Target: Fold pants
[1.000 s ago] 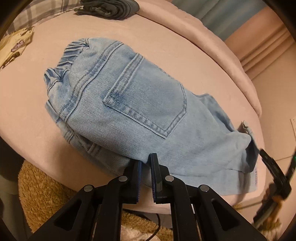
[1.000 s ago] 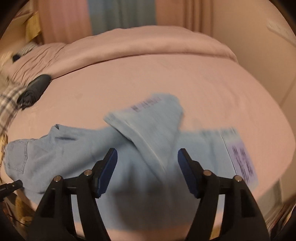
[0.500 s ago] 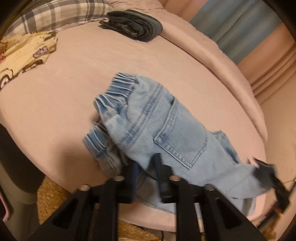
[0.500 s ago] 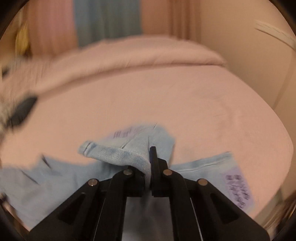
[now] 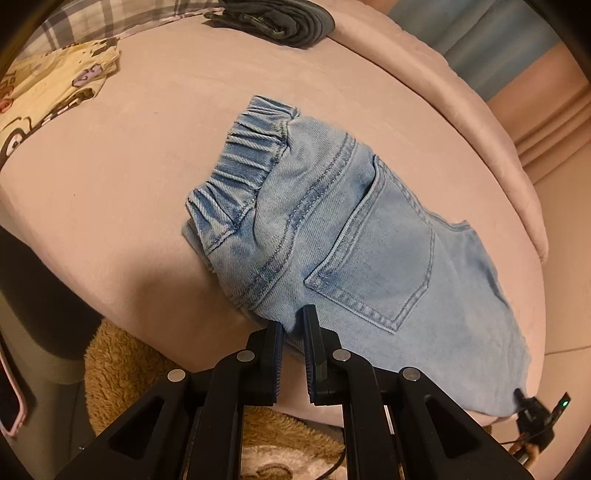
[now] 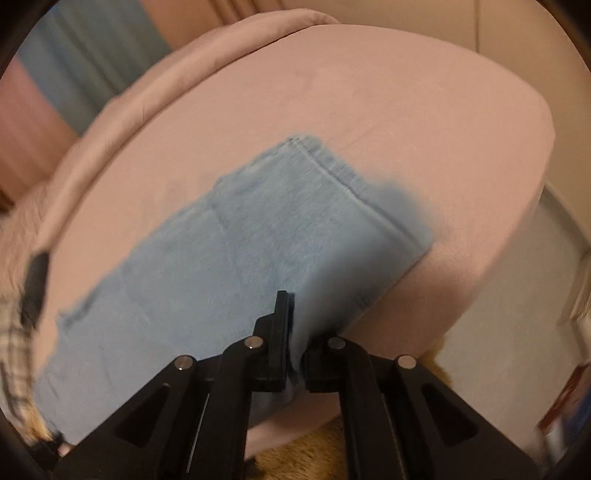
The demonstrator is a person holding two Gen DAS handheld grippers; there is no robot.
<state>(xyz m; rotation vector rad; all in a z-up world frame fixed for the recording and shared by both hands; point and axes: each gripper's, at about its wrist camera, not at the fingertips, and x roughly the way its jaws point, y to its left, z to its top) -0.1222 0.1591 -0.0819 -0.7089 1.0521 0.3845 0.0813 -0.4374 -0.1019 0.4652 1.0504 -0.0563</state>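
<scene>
While my left gripper (image 5: 293,325) and right gripper (image 6: 295,332) both clamp the denim pants (image 5: 369,236), only the lengthwise fold looks done.

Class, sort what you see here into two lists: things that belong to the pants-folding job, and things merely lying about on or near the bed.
Part of the job:
- blue denim pants
- left gripper, shut on the pants
- right gripper, clamped on the pants' fabric
- pink bed, the work surface

Just lying about:
- dark folded garment
- yellow printed cloth
- plaid fabric
</scene>
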